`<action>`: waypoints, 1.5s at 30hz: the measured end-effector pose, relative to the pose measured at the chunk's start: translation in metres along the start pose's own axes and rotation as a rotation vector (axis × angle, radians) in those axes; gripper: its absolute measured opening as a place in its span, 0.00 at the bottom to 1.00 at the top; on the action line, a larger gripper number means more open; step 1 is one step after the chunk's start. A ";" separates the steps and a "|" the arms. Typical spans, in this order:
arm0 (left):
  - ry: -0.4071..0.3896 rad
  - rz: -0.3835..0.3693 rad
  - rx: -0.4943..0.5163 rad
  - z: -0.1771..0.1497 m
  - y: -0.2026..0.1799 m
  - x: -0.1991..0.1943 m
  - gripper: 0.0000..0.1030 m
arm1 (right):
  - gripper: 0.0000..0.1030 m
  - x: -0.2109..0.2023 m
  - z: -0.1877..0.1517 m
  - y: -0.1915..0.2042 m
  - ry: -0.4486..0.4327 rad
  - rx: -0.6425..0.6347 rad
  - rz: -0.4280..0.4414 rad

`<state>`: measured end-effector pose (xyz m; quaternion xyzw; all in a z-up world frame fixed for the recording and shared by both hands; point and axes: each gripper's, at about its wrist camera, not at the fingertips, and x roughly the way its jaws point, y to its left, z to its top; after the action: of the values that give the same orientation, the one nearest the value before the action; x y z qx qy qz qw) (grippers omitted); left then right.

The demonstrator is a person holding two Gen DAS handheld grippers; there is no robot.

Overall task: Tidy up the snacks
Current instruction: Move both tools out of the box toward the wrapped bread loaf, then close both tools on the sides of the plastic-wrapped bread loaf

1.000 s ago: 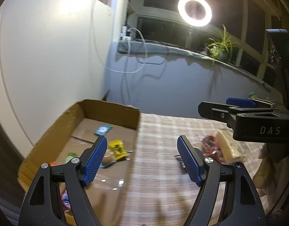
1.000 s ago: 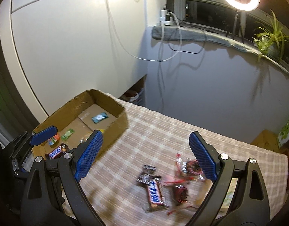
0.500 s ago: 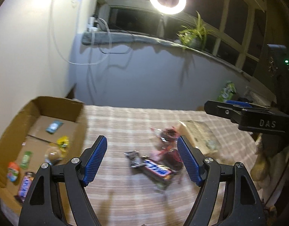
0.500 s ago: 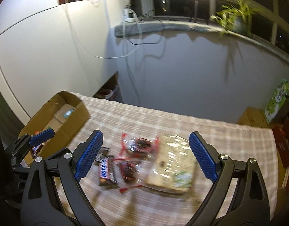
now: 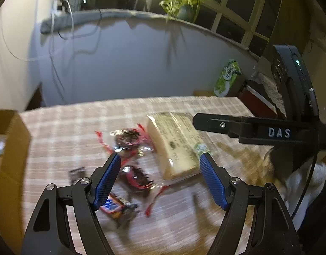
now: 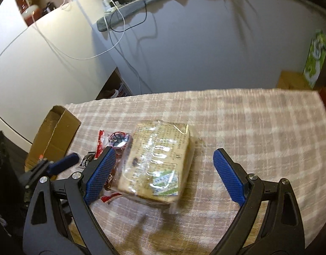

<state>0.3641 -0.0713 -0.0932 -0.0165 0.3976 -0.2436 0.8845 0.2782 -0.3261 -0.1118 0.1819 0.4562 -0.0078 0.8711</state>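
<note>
A large tan wrapped snack block (image 6: 158, 161) lies on the checked tablecloth (image 6: 248, 127), between the open jaws of my right gripper (image 6: 163, 176), which is above it and empty. The block (image 5: 175, 146) also shows in the left wrist view. My left gripper (image 5: 160, 178) is open and empty above clear bags with red trim (image 5: 133, 170), with a blue candy bar (image 5: 111, 207) and a small dark packet (image 5: 76, 173) at its lower left. The bags (image 6: 116, 140) lie left of the block.
A cardboard box (image 6: 54, 136) stands at the table's left edge, seen also in the left wrist view (image 5: 9, 159). The right gripper's arm (image 5: 258, 131) crosses the left wrist view. A green carton (image 6: 316, 59) stands beyond the far right corner.
Both grippers have swung right, away from the box, and come lower over the snack pile. The tan block now sits between the right jaws. Both stay open.
</note>
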 end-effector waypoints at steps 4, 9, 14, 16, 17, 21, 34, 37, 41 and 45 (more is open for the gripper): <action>0.052 -0.034 0.008 0.003 -0.008 0.020 0.75 | 0.92 0.010 -0.007 -0.011 0.019 0.031 0.055; 0.099 -0.059 -0.002 0.003 -0.012 0.038 0.73 | 0.92 0.024 -0.015 -0.022 0.047 0.074 0.119; 0.121 -0.099 -0.028 0.004 -0.009 0.046 0.67 | 0.84 0.029 -0.018 -0.025 0.070 0.083 0.141; 0.131 -0.113 -0.025 0.005 -0.010 0.049 0.63 | 0.76 0.031 -0.020 -0.025 0.083 0.077 0.142; 0.133 -0.115 -0.019 0.005 -0.010 0.049 0.60 | 0.74 0.033 -0.020 -0.023 0.090 0.073 0.143; 0.138 -0.120 -0.009 0.004 -0.012 0.050 0.56 | 0.62 0.034 -0.023 -0.019 0.099 0.064 0.150; 0.082 -0.125 -0.001 0.008 -0.021 0.027 0.55 | 0.58 0.009 -0.018 -0.004 0.057 0.035 0.113; 0.043 -0.116 0.010 0.009 -0.021 0.011 0.55 | 0.58 -0.003 -0.013 0.003 0.038 0.019 0.112; -0.019 -0.086 0.027 0.011 -0.020 -0.012 0.55 | 0.58 -0.018 -0.006 0.021 0.012 -0.017 0.114; -0.063 -0.070 0.019 0.011 -0.013 -0.029 0.55 | 0.58 -0.026 -0.002 0.044 -0.003 -0.055 0.114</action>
<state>0.3497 -0.0720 -0.0628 -0.0294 0.3664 -0.2775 0.8876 0.2696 -0.2883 -0.0780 0.1834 0.4438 0.0542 0.8755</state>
